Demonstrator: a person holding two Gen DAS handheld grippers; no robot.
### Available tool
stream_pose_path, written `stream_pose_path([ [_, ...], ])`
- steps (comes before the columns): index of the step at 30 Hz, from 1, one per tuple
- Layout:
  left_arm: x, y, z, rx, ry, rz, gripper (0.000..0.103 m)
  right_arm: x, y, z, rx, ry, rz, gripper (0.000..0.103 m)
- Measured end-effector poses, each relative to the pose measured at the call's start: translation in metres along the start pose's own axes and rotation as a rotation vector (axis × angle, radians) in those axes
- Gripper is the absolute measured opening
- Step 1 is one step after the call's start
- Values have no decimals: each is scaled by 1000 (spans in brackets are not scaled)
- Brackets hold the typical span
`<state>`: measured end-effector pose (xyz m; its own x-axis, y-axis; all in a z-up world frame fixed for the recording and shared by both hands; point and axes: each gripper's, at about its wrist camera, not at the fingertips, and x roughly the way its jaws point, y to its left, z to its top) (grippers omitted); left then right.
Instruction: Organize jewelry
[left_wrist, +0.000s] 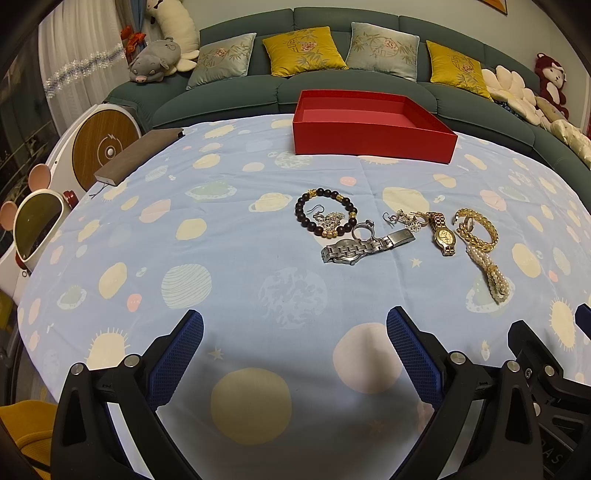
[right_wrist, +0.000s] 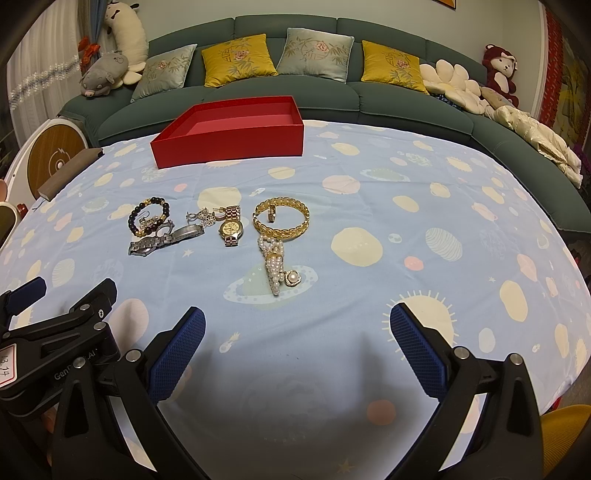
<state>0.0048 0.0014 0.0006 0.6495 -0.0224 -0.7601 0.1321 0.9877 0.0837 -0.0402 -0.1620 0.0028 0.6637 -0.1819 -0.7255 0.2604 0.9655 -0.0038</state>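
Observation:
Jewelry lies in a row mid-table: a dark bead bracelet (left_wrist: 325, 216) (right_wrist: 149, 218), a silver watch (left_wrist: 364, 246) (right_wrist: 164, 239), a gold watch (left_wrist: 443, 233) (right_wrist: 231, 226), a gold bangle (left_wrist: 476, 229) (right_wrist: 281, 218) and a pearl necklace (left_wrist: 489, 273) (right_wrist: 275, 267). Small earrings and a ring lie among them. An open red box (left_wrist: 369, 127) (right_wrist: 231, 129) stands empty at the far edge. My left gripper (left_wrist: 295, 332) is open and empty, short of the jewelry. My right gripper (right_wrist: 297, 328) is open and empty, just short of the pearls.
The table wears a blue planet-print cloth (left_wrist: 184, 258). A brown notebook (left_wrist: 138, 155) lies at the far left edge. A green sofa (right_wrist: 388, 99) with cushions and plush toys runs behind the table. The left gripper shows at the right wrist view's lower left (right_wrist: 55, 325).

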Motion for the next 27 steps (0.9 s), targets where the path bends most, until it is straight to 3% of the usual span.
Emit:
stream_pose_path([
  [15,4,1,-2,0,17,-31,97,0,0,0,-7,-4,-3,98],
  [19,7,10,1,-48,37,-94,97,0,-3,2,-15,-5,6,98],
  [27,13,38,12,-145,44,-87,97,11,-17,29,-5,20,82,96],
])
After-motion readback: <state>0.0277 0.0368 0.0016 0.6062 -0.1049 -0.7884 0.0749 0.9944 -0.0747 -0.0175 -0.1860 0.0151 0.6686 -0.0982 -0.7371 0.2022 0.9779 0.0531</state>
